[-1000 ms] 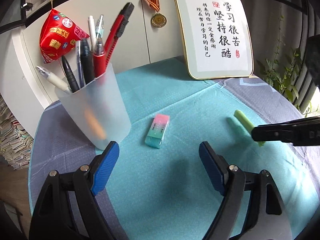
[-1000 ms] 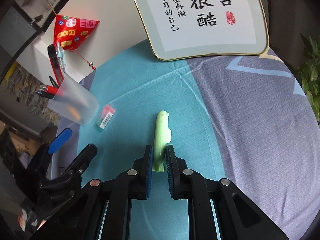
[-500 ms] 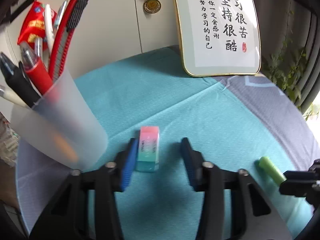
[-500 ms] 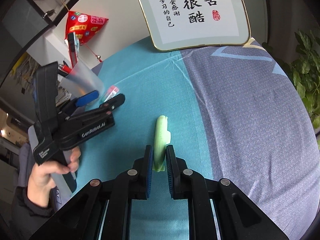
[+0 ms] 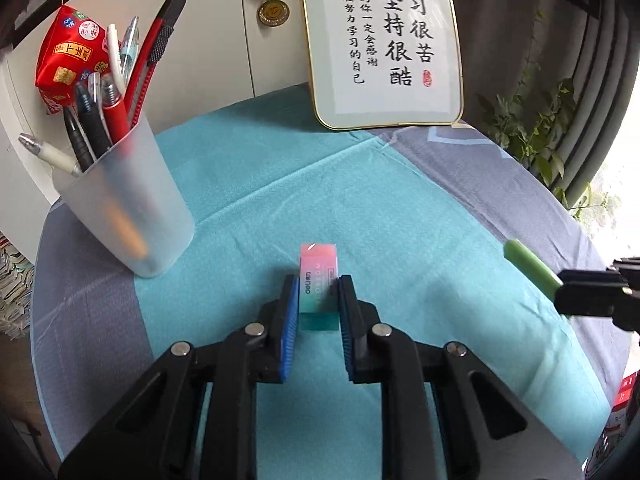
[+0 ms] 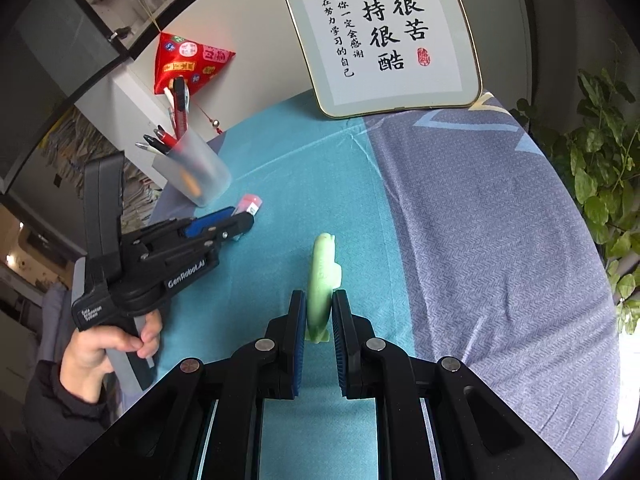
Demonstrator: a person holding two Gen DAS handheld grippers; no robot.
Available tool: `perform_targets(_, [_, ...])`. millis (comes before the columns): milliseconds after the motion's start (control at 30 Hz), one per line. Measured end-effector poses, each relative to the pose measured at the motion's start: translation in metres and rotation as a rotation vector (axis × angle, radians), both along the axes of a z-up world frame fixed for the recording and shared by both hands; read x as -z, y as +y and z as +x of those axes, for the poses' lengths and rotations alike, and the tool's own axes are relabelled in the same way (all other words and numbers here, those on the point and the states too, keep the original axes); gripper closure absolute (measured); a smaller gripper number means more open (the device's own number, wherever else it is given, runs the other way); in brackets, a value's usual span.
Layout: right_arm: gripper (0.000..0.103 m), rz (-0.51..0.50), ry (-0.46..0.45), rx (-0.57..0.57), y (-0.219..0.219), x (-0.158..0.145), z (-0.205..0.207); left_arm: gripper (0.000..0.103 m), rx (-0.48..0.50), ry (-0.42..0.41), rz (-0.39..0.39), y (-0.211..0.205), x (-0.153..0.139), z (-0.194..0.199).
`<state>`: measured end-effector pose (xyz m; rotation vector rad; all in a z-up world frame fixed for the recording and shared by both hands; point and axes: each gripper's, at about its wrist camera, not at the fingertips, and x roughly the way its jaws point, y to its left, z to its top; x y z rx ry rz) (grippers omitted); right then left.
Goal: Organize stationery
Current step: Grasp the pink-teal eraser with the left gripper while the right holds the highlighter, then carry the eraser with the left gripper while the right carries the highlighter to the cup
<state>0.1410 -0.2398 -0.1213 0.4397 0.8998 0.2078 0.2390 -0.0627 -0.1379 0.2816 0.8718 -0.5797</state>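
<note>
L gripper (image 5: 319, 294) jaws have just been closing, blue pads now pressed on pink-green eraser (image 5: 318, 276) on teal tablecloth (image 5: 260, 184), near frosted pen cup (image 5: 128, 208). R gripper (image 6: 319, 308) clamped on green highlighter (image 6: 321, 276), w/ tip pointing fwd.

1. My left gripper (image 5: 319, 294): jaws just closed in, blue pads pressing both sides of the pink-to-teal eraser (image 5: 318, 276), which sits on the teal cloth (image 5: 280, 184).
2. Frosted pen cup (image 5: 128, 208) ahead-left of the claw, full of pens plus a red utility knife (image 5: 154, 52).
3. Green highlighter (image 5: 530, 266) far right, its near end in my right gripper (image 5: 560, 288).
4. Framed calligraphy (image 5: 384, 44) straight ahead, leaning on the wall.
</note>
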Motion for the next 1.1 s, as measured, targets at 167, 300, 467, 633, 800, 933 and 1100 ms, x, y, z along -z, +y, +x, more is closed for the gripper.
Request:
perform_targets(167, [0.089, 0.022, -0.03, 0.004, 0.003, -0.013, -0.017, 0.086, 0.008, -0.04, -0.051, 0.027, -0.023, -0.053])
perform_targets(300, [0.089, 0.04, -0.074, -0.007, 0.016, -0.022, -0.034, 0.086, -0.039, -0.058, -0.094, 0.054, -0.029, -0.084])
perform_targets(467, [0.089, 0.051, -0.128, -0.074, 0.048, -0.042, -0.035, 0.086, -0.159, -0.108, -0.168, 0.098, -0.034, -0.104])
perform_targets(633, [0.089, 0.029, -0.186, -0.129, 0.087, -0.067, -0.031, 0.085, -0.278, -0.126, -0.261, 0.133, -0.034, -0.119])
perform_targets(800, [0.089, 0.005, -0.211, -0.157, 0.119, -0.081, -0.02, 0.085, -0.271, -0.139, -0.317, 0.149, -0.029, -0.128])
perform_targets(933, [0.089, -0.019, -0.21, -0.163, 0.137, -0.087, -0.012, 0.085, -0.274, -0.114, -0.346, 0.157, -0.023, -0.124])
perform_targets(1100, [0.089, -0.046, -0.215, -0.169, 0.15, -0.094, 0.0, 0.085, -0.29, -0.101, -0.379, 0.165, -0.023, -0.117])
